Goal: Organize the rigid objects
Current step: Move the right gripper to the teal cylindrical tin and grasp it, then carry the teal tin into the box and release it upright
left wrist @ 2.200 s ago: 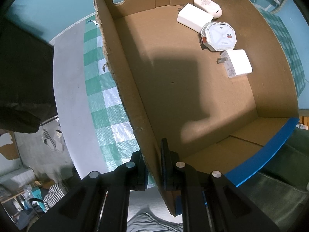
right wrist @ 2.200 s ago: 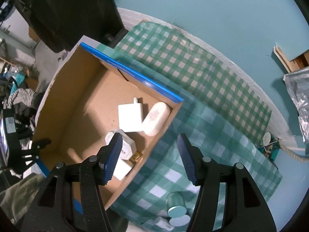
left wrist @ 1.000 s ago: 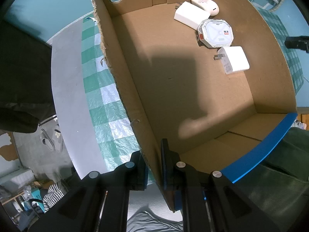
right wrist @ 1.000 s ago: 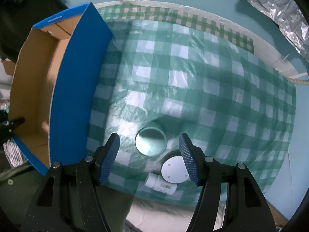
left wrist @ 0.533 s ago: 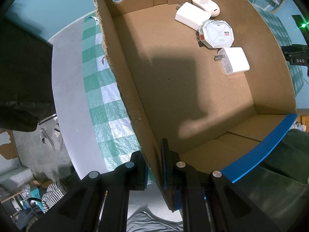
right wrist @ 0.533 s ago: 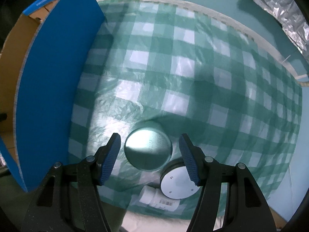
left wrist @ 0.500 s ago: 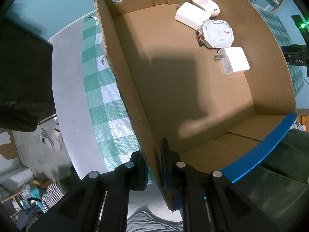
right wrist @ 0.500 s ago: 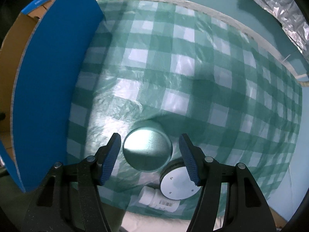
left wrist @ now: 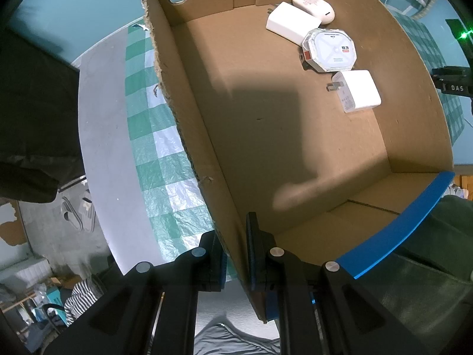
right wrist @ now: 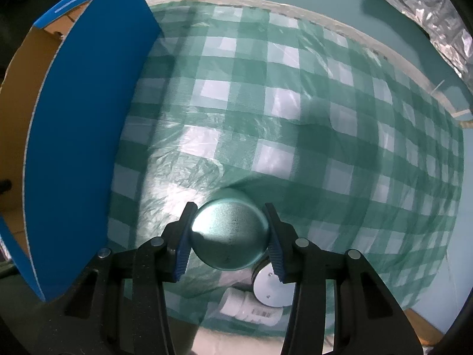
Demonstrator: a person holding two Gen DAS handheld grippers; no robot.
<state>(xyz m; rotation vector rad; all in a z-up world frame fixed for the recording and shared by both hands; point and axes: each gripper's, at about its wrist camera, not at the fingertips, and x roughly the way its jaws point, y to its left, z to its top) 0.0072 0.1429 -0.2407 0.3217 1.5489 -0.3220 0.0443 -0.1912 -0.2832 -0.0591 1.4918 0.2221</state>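
My left gripper (left wrist: 235, 236) is shut on the near side wall of an open cardboard box (left wrist: 266, 118) with blue outer faces. On the box floor at the far end lie a white plug charger (left wrist: 357, 90), an octagonal white case (left wrist: 331, 48), a flat white adapter (left wrist: 291, 23) and a white oval case (left wrist: 313, 7). My right gripper (right wrist: 229, 207) points down over the checked cloth. Its jaws are closing on a round teal tin (right wrist: 227, 236), and both blue pads touch the tin's sides.
The box's blue wall (right wrist: 79, 133) stands just left of the tin. A white-lidded jar (right wrist: 270, 290) and a white bottle lying on its side (right wrist: 251, 310) sit close behind the tin. The green checked cloth (right wrist: 295, 103) spreads beyond, with crumpled foil (right wrist: 428, 14) at the far right.
My right gripper has sunk down over the teal tin, and its jaws have narrowed from wide apart onto the tin's sides. The left gripper and the box have not moved.
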